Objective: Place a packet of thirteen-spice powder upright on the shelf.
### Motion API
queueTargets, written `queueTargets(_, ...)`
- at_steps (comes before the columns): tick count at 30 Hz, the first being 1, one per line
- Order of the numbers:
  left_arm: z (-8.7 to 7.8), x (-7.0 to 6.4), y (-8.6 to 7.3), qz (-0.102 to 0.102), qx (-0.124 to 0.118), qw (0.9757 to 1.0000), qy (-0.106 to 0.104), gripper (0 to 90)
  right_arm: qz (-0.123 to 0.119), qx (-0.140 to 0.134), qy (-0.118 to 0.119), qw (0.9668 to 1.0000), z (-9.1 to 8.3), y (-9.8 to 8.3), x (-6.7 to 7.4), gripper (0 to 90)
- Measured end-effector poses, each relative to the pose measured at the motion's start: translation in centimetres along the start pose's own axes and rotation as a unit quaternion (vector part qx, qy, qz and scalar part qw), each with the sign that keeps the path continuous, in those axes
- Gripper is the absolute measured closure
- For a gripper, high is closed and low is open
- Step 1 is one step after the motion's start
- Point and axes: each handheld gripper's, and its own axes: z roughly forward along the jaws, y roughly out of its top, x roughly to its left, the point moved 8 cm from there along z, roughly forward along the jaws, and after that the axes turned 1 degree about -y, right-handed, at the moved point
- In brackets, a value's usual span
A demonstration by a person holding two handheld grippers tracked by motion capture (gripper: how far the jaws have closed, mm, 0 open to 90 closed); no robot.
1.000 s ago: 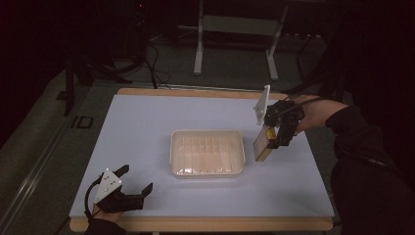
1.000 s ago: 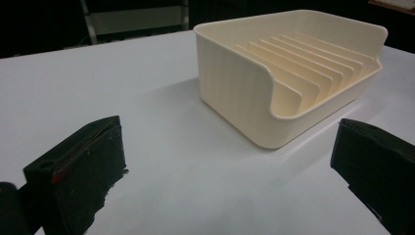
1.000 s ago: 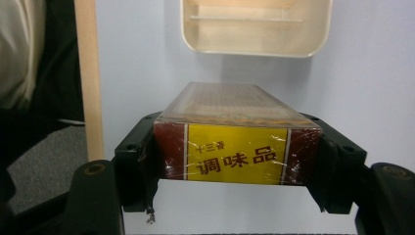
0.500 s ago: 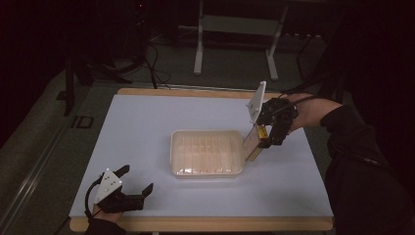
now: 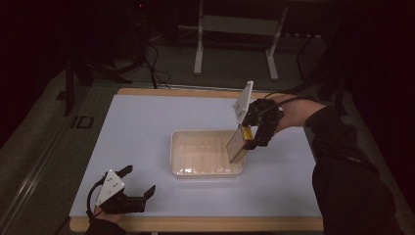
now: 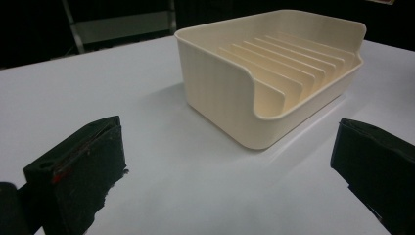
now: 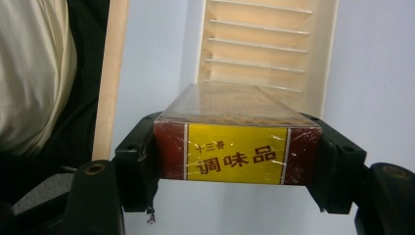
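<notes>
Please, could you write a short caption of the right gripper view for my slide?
Right gripper shut on a wrapped box, held over the slotted tray.

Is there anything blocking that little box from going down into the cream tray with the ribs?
Nothing visible does. The right gripper clamps the box over the tray's right end, and the ribbed slots below look bare. The left gripper rests apart, near the table's front edge.

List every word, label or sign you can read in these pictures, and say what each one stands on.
"调味品": large red characters on the yellow label of the box clamped in the right tool.
"十三香": smaller line above it, faint, likely reading.
Floor marking left of the table: too blurred to read.
</notes>
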Motion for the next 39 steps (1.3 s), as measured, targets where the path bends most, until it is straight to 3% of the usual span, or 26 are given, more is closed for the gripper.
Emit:
queueTargets(9,0.1,-0.3,0.0,0.017,0.002,0.9998,-0.009,0.0,-0.017,-0.023,0.004,0.9996,0.8,2.3,-0.2,32.0)
queueTargets(17,0.1,-0.5,0.0,0.014,-0.002,0.9997,-0.018,0.0,-0.027,-0.051,0.0,0.9983,1.4,4.1,-0.5,32.0)
queueTargets(26,0.1,-0.6,0.1,0.019,-0.003,0.9996,-0.02,0.0,-0.016,-0.074,0.007,0.9971,2.9,5.4,-1.4,32.0)
queueTargets(33,0.1,-0.8,0.1,0.024,-0.003,0.9994,-0.023,0.0,-0.008,-0.105,-0.005,0.9944,3.7,6.3,-2.5,32.0)
queueTargets(39,0.0,-0.6,0.2,0.025,-0.005,0.9995,-0.019,0.0,-0.007,-0.11,-0.005,0.9938,5.0,6.5,-3.0,32.0)
